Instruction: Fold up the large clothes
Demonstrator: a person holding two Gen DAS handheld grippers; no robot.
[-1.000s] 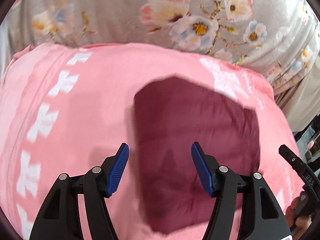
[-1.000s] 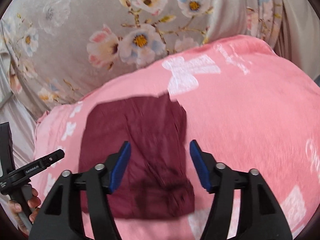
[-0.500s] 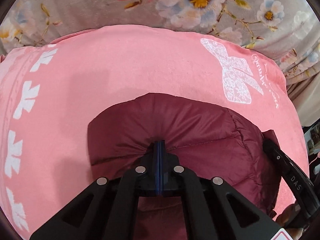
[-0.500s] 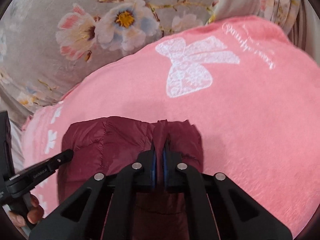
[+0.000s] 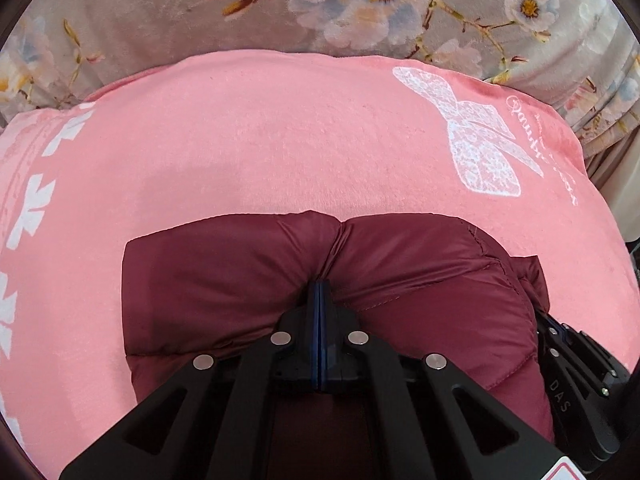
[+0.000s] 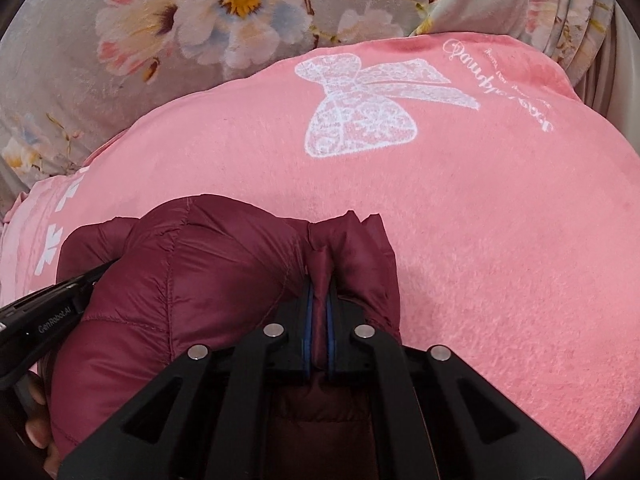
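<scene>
A dark red quilted puffer garment (image 5: pixel 224 280) lies folded on a pink blanket (image 5: pixel 280 140). My left gripper (image 5: pixel 319 292) is shut on the garment's far edge, the fabric puckered at its tips. My right gripper (image 6: pixel 318 292) is shut on a pinched ridge of the same garment (image 6: pixel 192 288) near its right end. Each gripper shows at the edge of the other's view: the right one in the left wrist view (image 5: pixel 576 360), the left one in the right wrist view (image 6: pixel 48 316).
The pink blanket (image 6: pixel 480 220) carries a white bow print (image 6: pixel 360 108) and white script. Beyond it lies a grey floral bedspread (image 5: pixel 360 8), also in the right wrist view (image 6: pixel 160 40). The blanket's edge drops off at the right (image 5: pixel 600 184).
Both grippers were open above the flat garment a second ago; they came down and shut on its far edge. Since half a second ago they hold it, the fabric bunched a little higher.
</scene>
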